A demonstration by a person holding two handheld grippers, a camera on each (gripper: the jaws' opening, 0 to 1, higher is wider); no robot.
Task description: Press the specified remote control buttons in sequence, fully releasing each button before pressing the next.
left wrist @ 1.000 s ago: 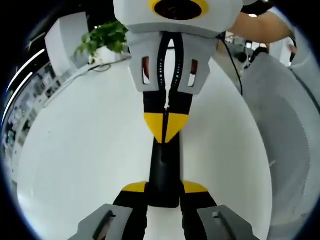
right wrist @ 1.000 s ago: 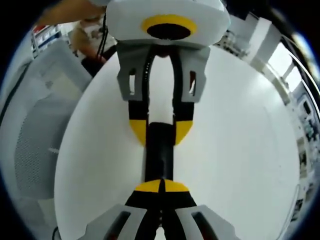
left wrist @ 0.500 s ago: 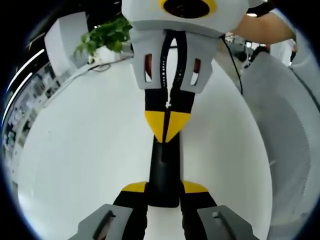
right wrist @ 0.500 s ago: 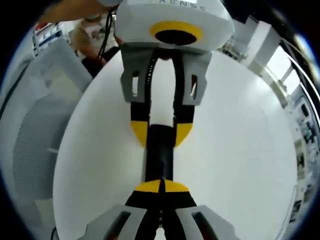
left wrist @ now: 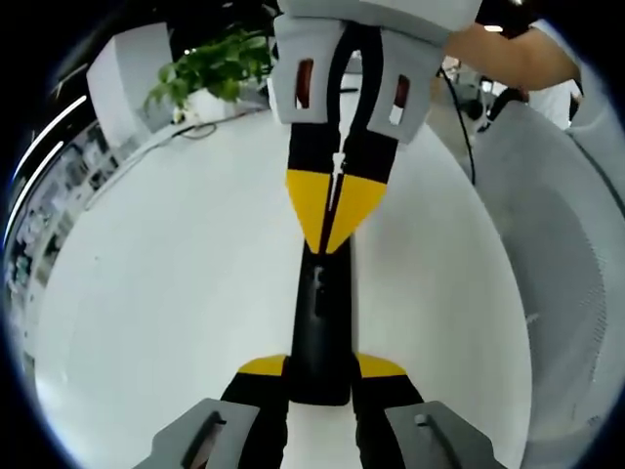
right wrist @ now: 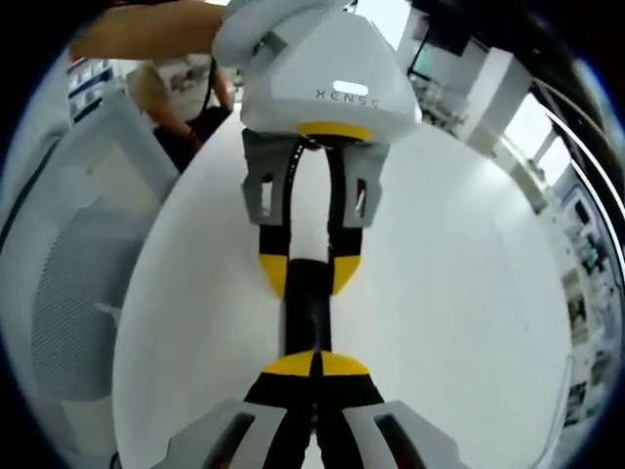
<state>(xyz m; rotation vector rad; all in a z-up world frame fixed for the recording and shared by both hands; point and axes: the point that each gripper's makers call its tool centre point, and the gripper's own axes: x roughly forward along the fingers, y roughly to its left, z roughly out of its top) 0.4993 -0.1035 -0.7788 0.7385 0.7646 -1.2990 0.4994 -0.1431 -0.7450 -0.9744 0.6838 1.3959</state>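
Compared with a second ago, the right gripper (left wrist: 332, 210) sits higher in the left gripper view, with less of its white housing in frame; its yellow tips are pressed together and point down at the far end of the black remote control (left wrist: 320, 332). In the right gripper view the left gripper (right wrist: 307, 274) looks farther off and tilted, its yellow-tipped jaws pinching the remote control's (right wrist: 307, 318) far end on both sides. The remote has not shifted between the left gripper's jaws in the left gripper view; it lies lengthwise on the white table (left wrist: 166, 293), flanked near its lower end by the yellow pads. Whether the right gripper's tips touch a button is hard to tell.

The left gripper's white housing carries grey lettering that seems to read "XENSE" (right wrist: 344, 96).

Around the table: a green potted plant (left wrist: 210, 68), a white mesh chair back (left wrist: 562, 244), and a person's bare arm (right wrist: 146, 39).
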